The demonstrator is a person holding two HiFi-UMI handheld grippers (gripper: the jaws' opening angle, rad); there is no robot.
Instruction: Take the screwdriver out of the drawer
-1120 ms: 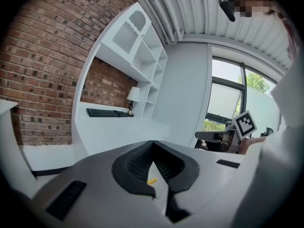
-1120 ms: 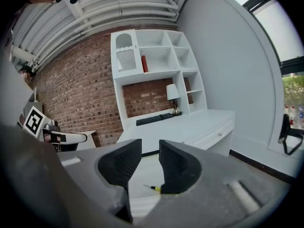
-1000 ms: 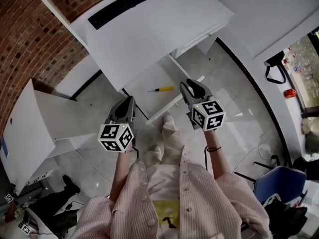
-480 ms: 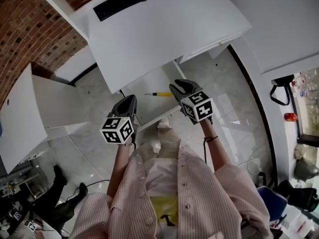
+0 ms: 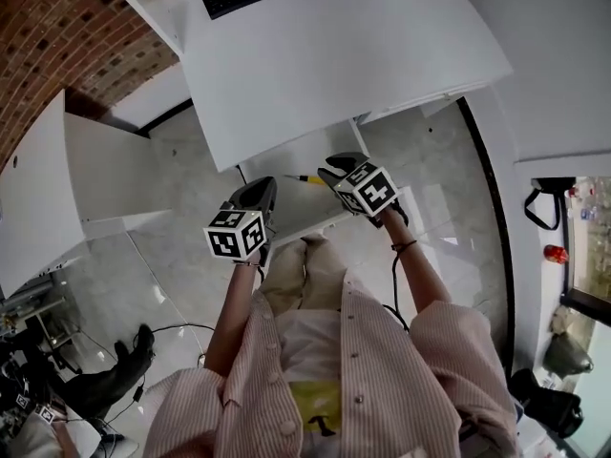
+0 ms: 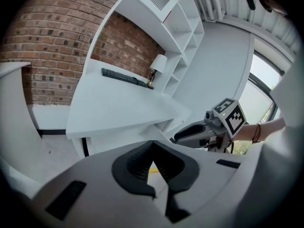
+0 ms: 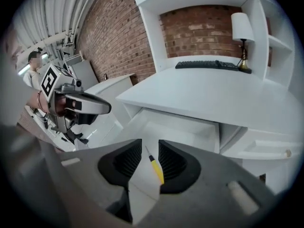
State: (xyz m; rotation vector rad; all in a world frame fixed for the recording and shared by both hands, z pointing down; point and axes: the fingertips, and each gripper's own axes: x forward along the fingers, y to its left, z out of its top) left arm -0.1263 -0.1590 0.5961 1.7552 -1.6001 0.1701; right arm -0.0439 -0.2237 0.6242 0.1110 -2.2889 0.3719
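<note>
Right tool (image 7: pixel 150 151), jaws apart and empty, lined up on the yellow-handled screwdriver (image 7: pixel 156 169) lying loose on the floor of the open drawer (image 7: pixel 185 129): close off-centre and you may roll the slim handle deeper into the drawer.

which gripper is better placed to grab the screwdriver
Right. The right gripper has its jaws apart, with the screwdriver lined up between them in the drawer; the left gripper is shut.
</note>
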